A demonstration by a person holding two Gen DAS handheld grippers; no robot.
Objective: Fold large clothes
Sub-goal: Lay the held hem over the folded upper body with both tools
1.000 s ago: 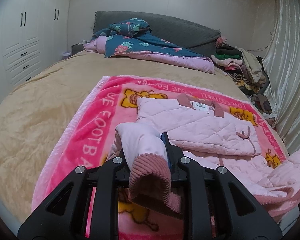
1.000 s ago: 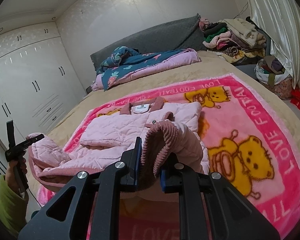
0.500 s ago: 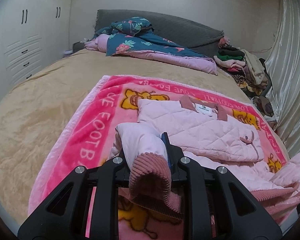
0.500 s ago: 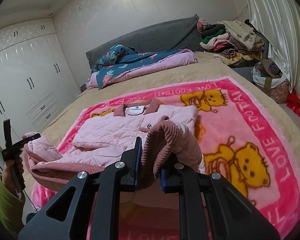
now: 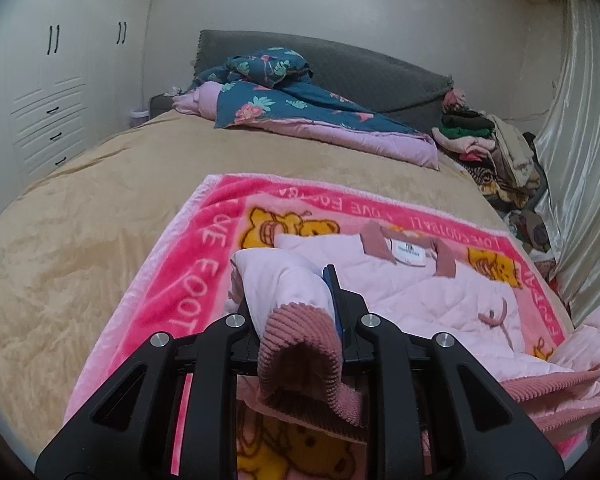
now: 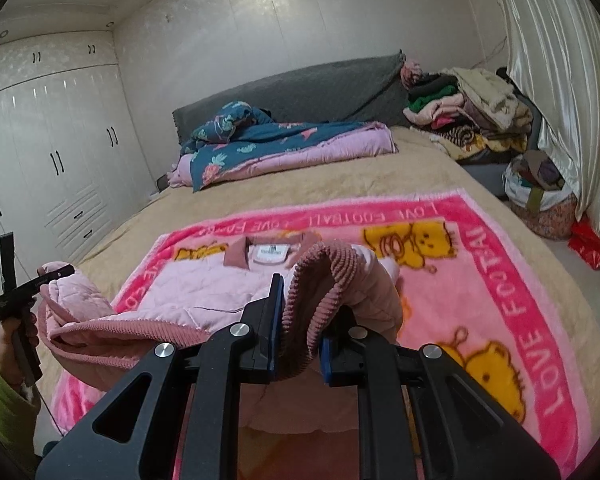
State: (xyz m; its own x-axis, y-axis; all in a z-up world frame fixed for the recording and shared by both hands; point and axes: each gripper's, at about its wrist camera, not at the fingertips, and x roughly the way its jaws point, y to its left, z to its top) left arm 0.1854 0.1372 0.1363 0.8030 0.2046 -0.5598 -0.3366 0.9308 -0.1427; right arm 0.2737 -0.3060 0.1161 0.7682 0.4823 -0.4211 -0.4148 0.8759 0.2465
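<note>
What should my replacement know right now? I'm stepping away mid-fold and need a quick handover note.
Left gripper: shut on the ribbed dusty-pink hem of the pale pink quilted jacket, at one bottom corner.
Right gripper: shut on the same hem at the other corner.
The jacket lies collar-away on the bright pink bear-print fleece blanket on the tan bed.
Done: sleeves appear folded in; bottom edge lifted off the blanket.
Left: probably carry the hem toward the collar, lay it down, release both.
</note>
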